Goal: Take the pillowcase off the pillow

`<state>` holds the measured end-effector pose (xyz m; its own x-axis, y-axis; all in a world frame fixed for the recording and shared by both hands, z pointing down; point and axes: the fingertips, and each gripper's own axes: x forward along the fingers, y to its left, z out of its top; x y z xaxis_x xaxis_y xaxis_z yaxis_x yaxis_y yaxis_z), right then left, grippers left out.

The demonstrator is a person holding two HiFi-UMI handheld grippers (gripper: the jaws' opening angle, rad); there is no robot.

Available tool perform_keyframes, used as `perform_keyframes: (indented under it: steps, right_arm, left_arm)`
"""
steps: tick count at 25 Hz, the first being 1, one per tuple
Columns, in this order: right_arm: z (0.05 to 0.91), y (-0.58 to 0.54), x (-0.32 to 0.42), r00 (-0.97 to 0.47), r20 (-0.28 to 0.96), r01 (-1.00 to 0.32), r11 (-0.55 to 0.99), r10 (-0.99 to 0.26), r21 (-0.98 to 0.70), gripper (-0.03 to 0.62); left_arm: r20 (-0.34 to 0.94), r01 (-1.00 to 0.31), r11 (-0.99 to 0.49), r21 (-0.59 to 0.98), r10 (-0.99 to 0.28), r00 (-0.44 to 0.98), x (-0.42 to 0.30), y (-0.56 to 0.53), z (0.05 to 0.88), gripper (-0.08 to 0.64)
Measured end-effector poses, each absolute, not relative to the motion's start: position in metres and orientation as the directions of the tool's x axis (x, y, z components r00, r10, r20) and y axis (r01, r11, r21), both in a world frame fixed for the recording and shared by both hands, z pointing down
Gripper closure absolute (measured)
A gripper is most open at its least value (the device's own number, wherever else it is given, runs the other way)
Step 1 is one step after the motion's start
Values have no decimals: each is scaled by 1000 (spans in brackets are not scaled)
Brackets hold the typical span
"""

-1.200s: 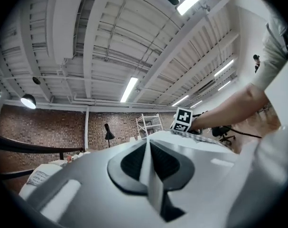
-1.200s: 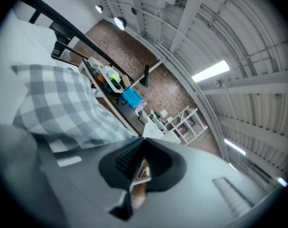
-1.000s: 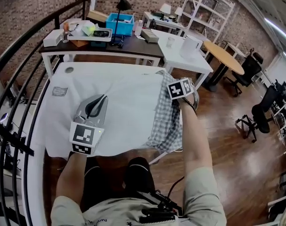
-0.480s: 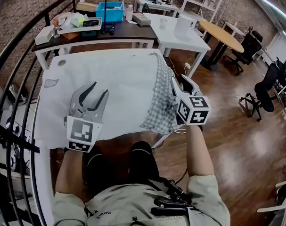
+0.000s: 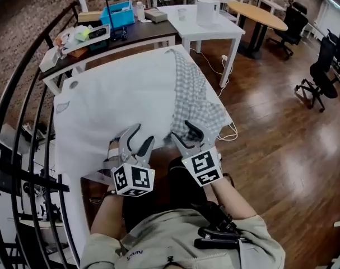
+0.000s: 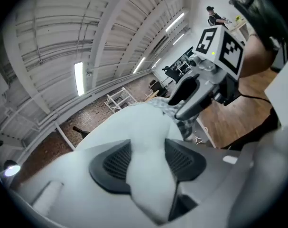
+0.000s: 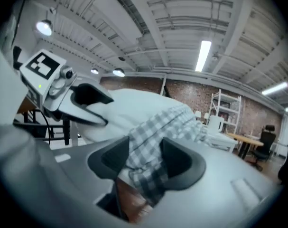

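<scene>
A white pillow (image 5: pixel 119 94) lies flat across the table, and a grey-checked pillowcase (image 5: pixel 195 94) covers its right end. Both grippers are at the near edge, side by side. My left gripper (image 5: pixel 143 134) has just been opening its jaws. In the left gripper view it (image 6: pixel 146 158) stands open with white pillow fabric (image 6: pixel 144 132) between the pads. My right gripper (image 5: pixel 185 132) has also just been opening. In the right gripper view it (image 7: pixel 146 163) stands open around the near corner of the checked pillowcase (image 7: pixel 153 137). Each gripper shows in the other's view: the right gripper (image 6: pixel 191 103) and the left gripper (image 7: pixel 87 103).
A black railing (image 5: pixel 24 122) runs along the left. Behind the table stand a dark desk with a blue bin (image 5: pixel 118 13), a white table (image 5: pixel 198 21) and a round wooden table (image 5: pixel 256 13). Office chairs (image 5: pixel 321 66) stand at the right on the wood floor. A cable (image 5: pixel 228 133) lies by the table's right corner.
Both grippers have come down to the near edge of the table and closer together. Their jaws, shut before, now stand open. The right one has left the pillowcase's far side.
</scene>
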<state>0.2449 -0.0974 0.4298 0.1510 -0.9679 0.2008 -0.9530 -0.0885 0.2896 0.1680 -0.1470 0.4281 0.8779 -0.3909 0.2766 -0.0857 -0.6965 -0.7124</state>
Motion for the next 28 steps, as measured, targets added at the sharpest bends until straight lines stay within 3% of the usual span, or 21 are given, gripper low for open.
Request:
perform_keyframes:
  steps: [2, 3, 5, 10, 14, 18, 21, 24, 28]
  right_arm:
    - [440, -105, 249, 208, 240, -912, -99, -948, 399, 389]
    - [439, -106, 253, 234, 244, -887, -104, -941, 450, 427]
    - [425, -105, 261, 268, 215, -845, -122, -939, 521, 482]
    - [381, -96, 293, 395, 93, -731, -251, -914, 634, 533]
    - [381, -87, 327, 512, 84, -673, -338, -855, 658, 565]
    - [412, -73, 379, 625, 154, -654, -405, -766, 639, 574]
    - [453, -55, 426, 673, 283, -678, -416, -683, 606, 575]
    - [493, -55, 442, 650, 408, -711, -324, -641, 624, 575]
    - [505, -64, 434, 601, 455, -743, -249, -657, 621, 574]
  left_arm:
    - [229, -153, -713, -685, -410, 883, 168, -161, 423, 434]
    - [201, -192, -740, -645, -406, 892, 166, -165, 412, 484]
    - [141, -244, -783, -572, -387, 911, 164, -173, 381, 516]
    - [58, -281, -796, -535, -367, 928, 164, -196, 330, 522]
    - [49, -293, -806, -514, -368, 928, 166, -203, 323, 525]
    - [45, -308, -813, -495, -378, 925, 165, -207, 326, 529]
    - [18, -336, -815, -472, -390, 921, 155, -211, 319, 532]
    - [3, -329, -820, -468, -373, 928, 150, -210, 315, 531]
    - [60, -247, -854, -458, -307, 950, 152, -193, 339, 513]
